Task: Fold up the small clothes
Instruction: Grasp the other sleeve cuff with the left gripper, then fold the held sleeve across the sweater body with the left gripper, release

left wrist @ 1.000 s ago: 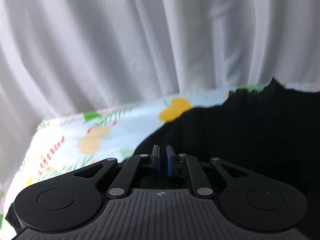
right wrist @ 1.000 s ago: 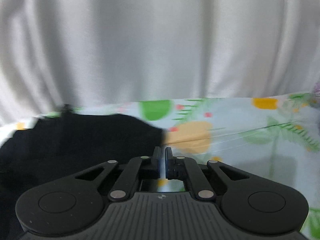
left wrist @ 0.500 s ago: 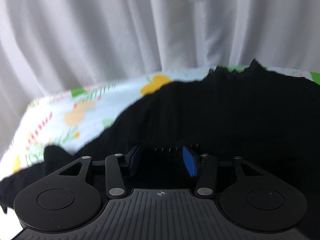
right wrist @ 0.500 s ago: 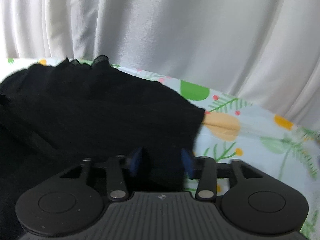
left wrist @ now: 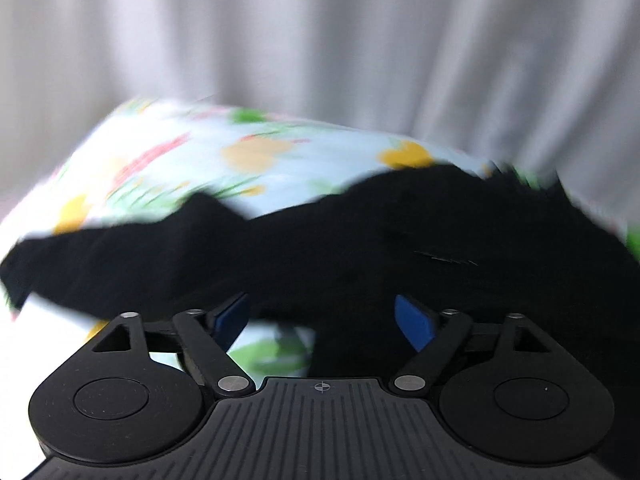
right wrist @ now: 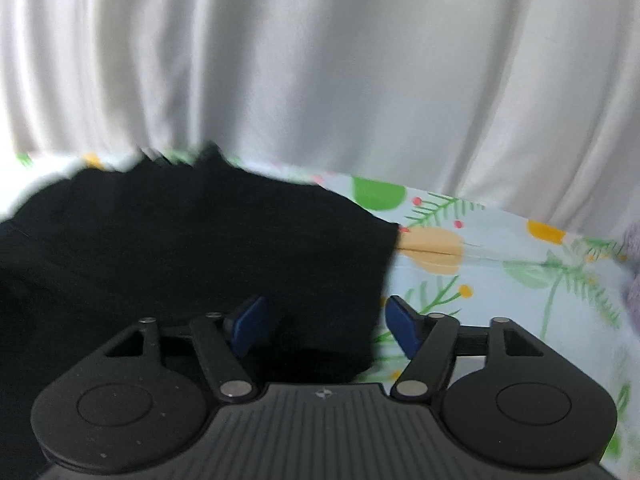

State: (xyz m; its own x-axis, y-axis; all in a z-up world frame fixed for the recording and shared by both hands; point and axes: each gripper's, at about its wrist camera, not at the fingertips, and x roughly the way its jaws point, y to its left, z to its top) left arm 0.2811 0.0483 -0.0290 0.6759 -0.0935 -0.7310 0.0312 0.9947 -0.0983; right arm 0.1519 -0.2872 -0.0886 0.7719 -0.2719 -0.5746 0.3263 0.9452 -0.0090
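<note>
Your left gripper (left wrist: 322, 316) has its jaws spreading apart, the blue pads (left wrist: 412, 320) standing wide with no cloth pinched; the black garment (left wrist: 360, 240) lies just past them, from about 9 o'clock across to 3 o'clock in that blurred view. Part of the garment sits in the gap between the pads, but neither pad presses on it.

Your right gripper (right wrist: 326, 320) is also opening, pads (right wrist: 250, 322) well apart. There the garment (right wrist: 180, 248) fills the view from 9 o'clock to the middle, and its right edge runs down between the two pads, loose and not clamped.

The garment rests spread on the flowered cloth (right wrist: 500, 272) that covers the surface; bare cloth shows at 3 o'clock in the right view and at 10 to 12 o'clock in the left view (left wrist: 180, 160). A white curtain (right wrist: 320, 60) hangs behind. At the right view's 3 o'clock edge sits something pale purple (right wrist: 632, 272), too blurred to tell.
</note>
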